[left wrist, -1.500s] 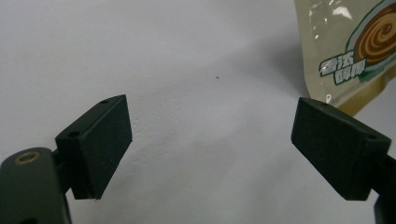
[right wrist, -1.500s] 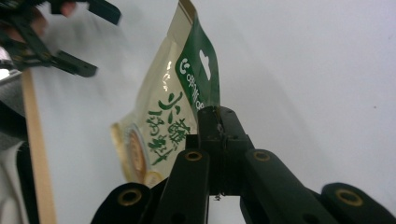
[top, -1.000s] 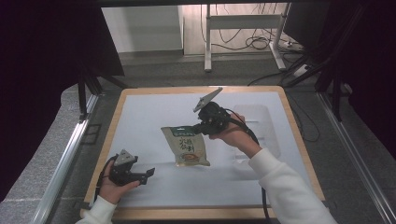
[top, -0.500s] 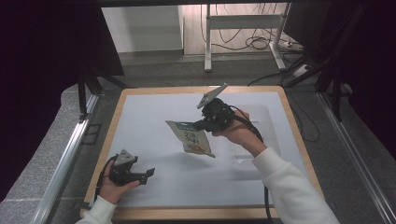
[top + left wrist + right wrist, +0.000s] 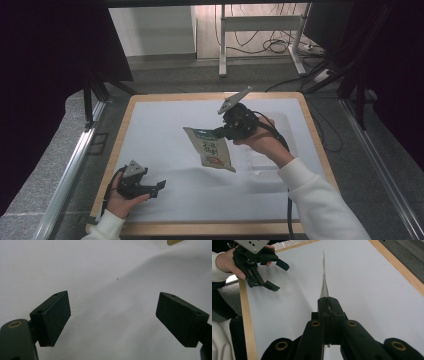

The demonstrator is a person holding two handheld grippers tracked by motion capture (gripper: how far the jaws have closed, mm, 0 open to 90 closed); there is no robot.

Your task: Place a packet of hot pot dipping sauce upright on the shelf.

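Right gripper (image 5: 220, 133) had its jaws pressed together on the top edge of the snack pouch (image 5: 212, 151), clear of the white table (image 5: 165, 125). Pouch hung above the table's middle, long axis tilted, lower end pointing down toward the person's right. In the right gripper view it showed edge-on. Left gripper (image 5: 159, 186) rested near the table's front left, jaws wide apart, holding nothing.
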